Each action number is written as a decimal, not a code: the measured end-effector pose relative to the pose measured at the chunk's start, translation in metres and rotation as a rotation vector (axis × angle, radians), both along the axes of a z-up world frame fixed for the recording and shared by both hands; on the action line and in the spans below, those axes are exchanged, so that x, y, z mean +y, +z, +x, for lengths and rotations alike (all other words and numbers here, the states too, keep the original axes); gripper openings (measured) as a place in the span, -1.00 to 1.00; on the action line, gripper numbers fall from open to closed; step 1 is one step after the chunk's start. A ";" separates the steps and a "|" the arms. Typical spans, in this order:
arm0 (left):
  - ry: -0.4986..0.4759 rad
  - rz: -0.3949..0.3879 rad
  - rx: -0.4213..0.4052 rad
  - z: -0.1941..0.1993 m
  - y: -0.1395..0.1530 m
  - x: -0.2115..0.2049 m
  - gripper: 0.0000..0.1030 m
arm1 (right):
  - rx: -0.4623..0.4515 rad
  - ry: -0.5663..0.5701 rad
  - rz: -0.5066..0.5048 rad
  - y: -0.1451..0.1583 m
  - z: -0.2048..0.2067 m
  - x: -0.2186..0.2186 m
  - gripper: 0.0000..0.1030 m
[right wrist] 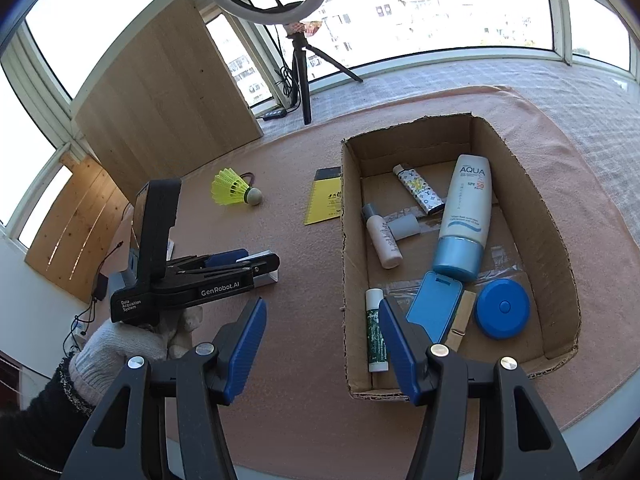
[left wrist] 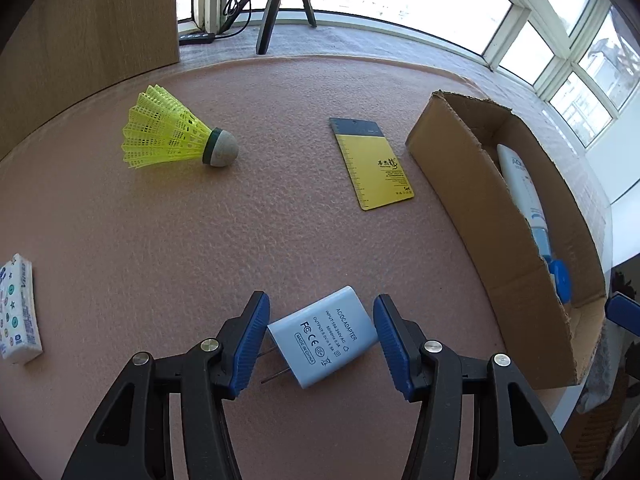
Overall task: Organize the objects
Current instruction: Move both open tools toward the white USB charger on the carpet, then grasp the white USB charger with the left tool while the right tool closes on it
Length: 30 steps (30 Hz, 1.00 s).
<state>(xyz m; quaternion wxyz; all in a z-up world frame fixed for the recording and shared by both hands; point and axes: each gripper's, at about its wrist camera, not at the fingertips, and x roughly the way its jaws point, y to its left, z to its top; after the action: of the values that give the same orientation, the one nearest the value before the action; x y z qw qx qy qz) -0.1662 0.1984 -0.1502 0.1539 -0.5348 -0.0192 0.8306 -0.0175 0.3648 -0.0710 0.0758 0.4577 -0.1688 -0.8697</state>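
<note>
Cardboard box (right wrist: 452,264) sits on the pink-covered bench (left wrist: 160,240), collecting small items. Beside it the white adapter (left wrist: 324,340) lies flat between the left hand-held gripper (left wrist: 320,340) pads, apart, not clamping yet. Right hand-held gripper (right wrist: 322,344) hovers apart, empty.

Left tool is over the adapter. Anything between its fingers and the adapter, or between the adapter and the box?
Nothing visible at the grasp: the adapter lies flat between the left tool's fingers, pads not clearly pressing. Toward the box the cloth is bare; only the box's near wall must be cleared. The card lies farther back, off that line.
</note>
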 end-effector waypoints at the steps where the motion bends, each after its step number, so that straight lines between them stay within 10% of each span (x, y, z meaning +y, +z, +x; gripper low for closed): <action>1: -0.007 -0.002 0.003 0.007 0.000 -0.004 0.13 | -0.001 0.012 -0.002 0.000 -0.002 -0.005 0.06; 30: 0.090 0.106 -0.044 0.113 0.018 -0.081 0.04 | -0.184 0.498 -0.057 -0.054 -0.093 -0.147 -0.13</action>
<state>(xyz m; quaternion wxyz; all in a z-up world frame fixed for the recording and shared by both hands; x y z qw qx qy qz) -0.0534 0.1170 -0.1321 0.1439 -0.5427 -0.0908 0.8225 -0.1106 0.2180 -0.1255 0.2846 0.5600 -0.0817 -0.7738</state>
